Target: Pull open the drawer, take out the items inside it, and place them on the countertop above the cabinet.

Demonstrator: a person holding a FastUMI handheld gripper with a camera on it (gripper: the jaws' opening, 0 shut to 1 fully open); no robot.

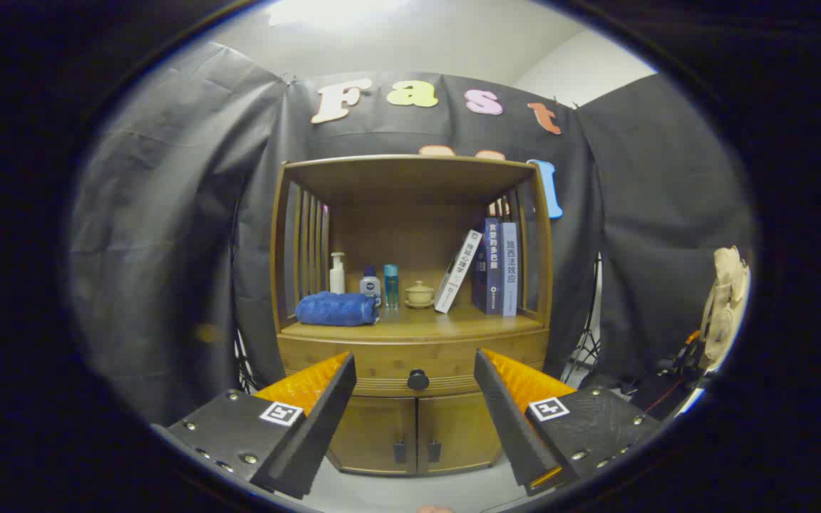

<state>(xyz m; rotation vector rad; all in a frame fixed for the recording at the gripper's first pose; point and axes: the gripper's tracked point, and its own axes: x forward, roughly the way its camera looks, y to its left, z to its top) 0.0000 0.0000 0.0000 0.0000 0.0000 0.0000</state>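
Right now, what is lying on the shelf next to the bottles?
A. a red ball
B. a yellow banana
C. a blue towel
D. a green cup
C: a rolled blue towel lies on the countertop beside the bottles. The drawer below is shut, its knob beyond and between the open gripper fingers.
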